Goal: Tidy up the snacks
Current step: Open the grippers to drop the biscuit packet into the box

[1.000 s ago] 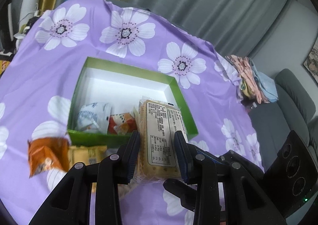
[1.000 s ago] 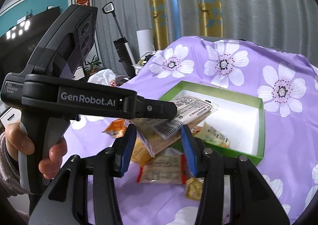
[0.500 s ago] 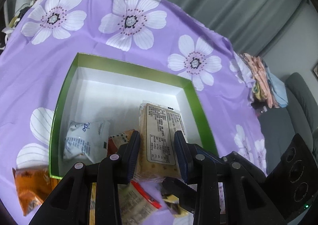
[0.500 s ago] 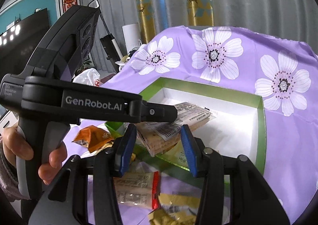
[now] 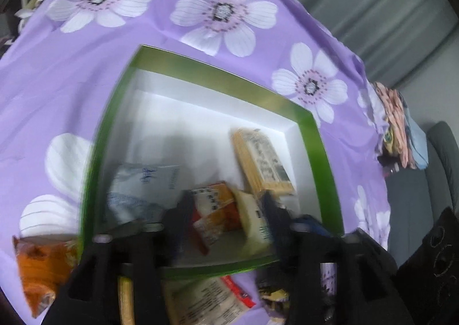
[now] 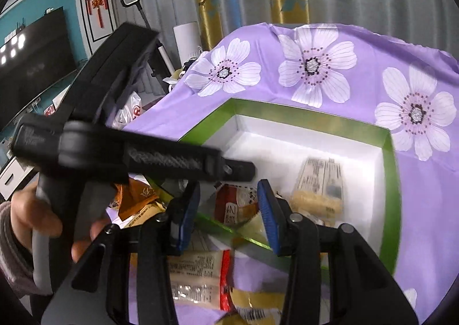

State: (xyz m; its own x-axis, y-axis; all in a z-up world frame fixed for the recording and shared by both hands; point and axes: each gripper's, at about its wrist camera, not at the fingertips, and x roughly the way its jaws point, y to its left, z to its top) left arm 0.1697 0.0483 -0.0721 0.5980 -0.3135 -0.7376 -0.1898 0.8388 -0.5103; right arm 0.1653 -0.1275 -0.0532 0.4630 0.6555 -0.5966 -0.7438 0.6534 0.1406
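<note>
A green box (image 5: pixel 206 73) with a white inside sits on the purple flowered cloth. In it lie a tan cracker pack (image 5: pixel 262 162) by the right wall, a white-blue packet (image 5: pixel 143 190) and an orange-red packet (image 5: pixel 215 210). My left gripper (image 5: pixel 225 210) is open and empty over the box's near edge. My right gripper (image 6: pixel 228 211) is open and empty, also over the near edge (image 6: pixel 246 239). The cracker pack (image 6: pixel 321 184) and the red packet (image 6: pixel 232 207) show in the right wrist view. The left gripper's body (image 6: pixel 129 158) crosses that view.
Loose snacks lie outside the box's near side: an orange packet (image 5: pixel 43 264), a tan pack with a red end (image 6: pixel 198 279) and yellow packets (image 6: pixel 258 305). Folded clothes (image 5: pixel 398 129) and a grey sofa sit at the right. A TV (image 6: pixel 31 61) stands at the left.
My left gripper has opened and let go of the tan cracker pack, which now lies in the box by the right wall. The left gripper has drawn back a little.
</note>
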